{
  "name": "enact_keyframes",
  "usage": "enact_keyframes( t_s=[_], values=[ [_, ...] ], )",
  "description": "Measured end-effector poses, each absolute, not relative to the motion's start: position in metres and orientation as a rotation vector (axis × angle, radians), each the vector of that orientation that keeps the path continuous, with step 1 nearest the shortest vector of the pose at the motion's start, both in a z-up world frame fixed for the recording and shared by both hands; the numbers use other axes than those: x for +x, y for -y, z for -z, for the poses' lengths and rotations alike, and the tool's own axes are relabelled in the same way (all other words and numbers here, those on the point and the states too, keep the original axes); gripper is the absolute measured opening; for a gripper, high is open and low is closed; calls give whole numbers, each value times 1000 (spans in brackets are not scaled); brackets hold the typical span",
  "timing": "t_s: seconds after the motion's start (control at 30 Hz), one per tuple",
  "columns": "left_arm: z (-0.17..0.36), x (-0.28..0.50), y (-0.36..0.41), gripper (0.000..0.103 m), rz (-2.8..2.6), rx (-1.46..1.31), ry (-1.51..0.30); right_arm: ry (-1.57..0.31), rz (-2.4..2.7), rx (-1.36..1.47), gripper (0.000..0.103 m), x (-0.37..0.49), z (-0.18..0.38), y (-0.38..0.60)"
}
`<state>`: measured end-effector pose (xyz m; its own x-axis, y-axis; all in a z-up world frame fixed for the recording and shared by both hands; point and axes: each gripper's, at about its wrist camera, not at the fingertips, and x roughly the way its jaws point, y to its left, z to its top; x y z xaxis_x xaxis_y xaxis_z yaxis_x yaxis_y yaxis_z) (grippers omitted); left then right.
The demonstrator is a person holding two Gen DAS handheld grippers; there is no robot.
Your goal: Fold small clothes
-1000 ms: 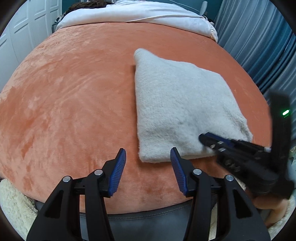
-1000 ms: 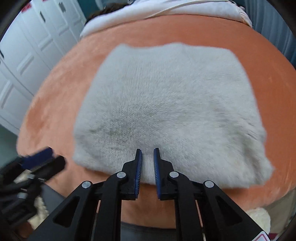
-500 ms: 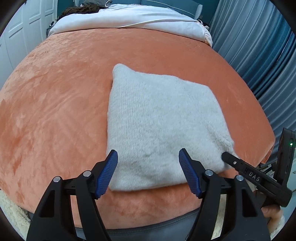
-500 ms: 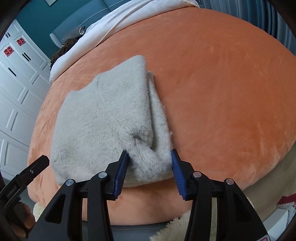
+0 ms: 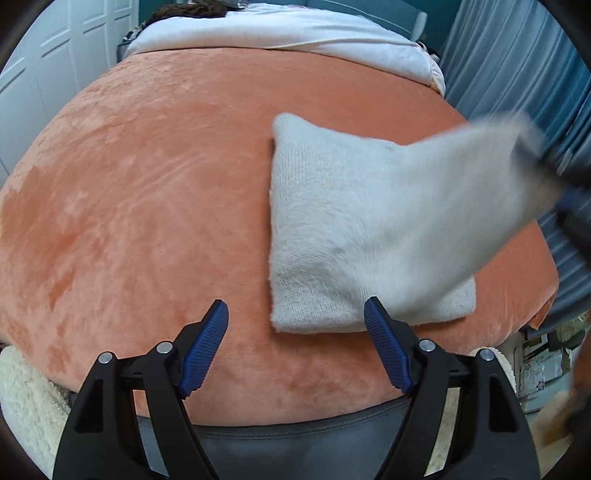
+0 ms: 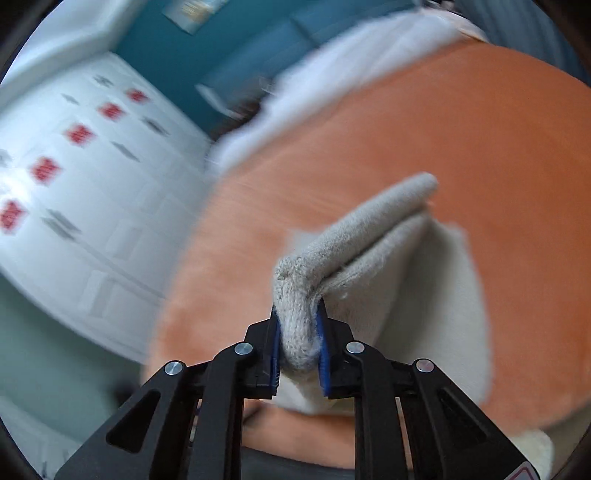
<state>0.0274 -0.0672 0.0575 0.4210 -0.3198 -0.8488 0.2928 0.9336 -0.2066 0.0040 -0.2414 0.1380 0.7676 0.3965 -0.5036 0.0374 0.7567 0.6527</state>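
A folded, fuzzy pale grey knit garment [image 5: 332,229] lies on the orange plush bed cover [image 5: 147,206]. My right gripper [image 6: 299,343] is shut on the garment's near right corner [image 6: 295,317] and holds it lifted. In the left wrist view that raised corner [image 5: 480,192] sweeps up to the right, blurred, with the right gripper's dark body [image 5: 569,192] behind it. My left gripper [image 5: 295,347] is open and empty, low over the bed's front edge, just in front of the garment's near left corner.
A white blanket [image 5: 280,33] lies across the far end of the bed. White cabinet doors [image 6: 74,177] stand to the left, blue curtains [image 5: 524,74] to the right. A cream fleecy throw [image 5: 26,398] hangs below the bed's front edge.
My right gripper closed on the garment's near right corner and lifted it up and leftward. My left gripper drew back and to the left, still open.
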Motion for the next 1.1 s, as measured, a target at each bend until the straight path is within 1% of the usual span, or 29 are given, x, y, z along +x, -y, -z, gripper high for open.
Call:
enact_keyframes(
  t_s=[0.07,0.13,0.2,0.3,0.33,0.4,0.53,0.6,0.67,0.77,0.8,0.83,0.87,0.9,0.93,0.97,1.0,1.1],
  values=[
    [-65,24,57,76,373,-40,-1051,-588,-354,730,15,6,-169,235],
    [-68,22,48,78,357,-47,-1042,-558,-351,722,14,4,-169,235],
    [-68,23,43,78,344,-49,-1047,-634,-183,722,14,-1,-130,252],
    [-63,23,43,78,349,-55,-1063,-887,171,687,13,-20,-32,286],
    [-60,24,45,78,356,-46,-1068,-951,225,732,13,-33,0,295],
    [-54,24,54,78,372,-25,-1081,-935,190,861,13,-54,22,303],
    [-44,23,78,79,436,6,-1111,-914,174,836,13,-53,14,297],
    [-37,21,96,81,485,81,-1125,-909,157,831,14,-44,10,296],
    [-27,18,107,81,503,150,-1116,-902,125,850,19,-40,8,295],
    [-14,19,111,80,477,197,-1099,-906,115,848,29,-29,5,298],
    [-11,21,109,76,474,182,-1101,-921,119,847,33,-25,8,298],
    [-9,25,107,72,470,163,-1108,-935,117,858,33,-21,11,299],
    [-8,29,106,62,472,150,-1115,-945,105,876,33,-19,17,297],
    [-7,32,105,47,473,150,-1122,-947,103,880,26,-20,16,295],
    [-6,35,105,37,465,159,-1133,-944,97,873,19,-17,13,294],
    [-7,38,103,19,457,158,-1143,-925,81,858,18,-15,2,291],
    [-8,40,99,13,449,141,-1149,-886,66,853,16,-16,-13,291],
    [-15,44,84,11,470,60,-1164,-717,0,858,14,-32,-72,290]
  ],
)
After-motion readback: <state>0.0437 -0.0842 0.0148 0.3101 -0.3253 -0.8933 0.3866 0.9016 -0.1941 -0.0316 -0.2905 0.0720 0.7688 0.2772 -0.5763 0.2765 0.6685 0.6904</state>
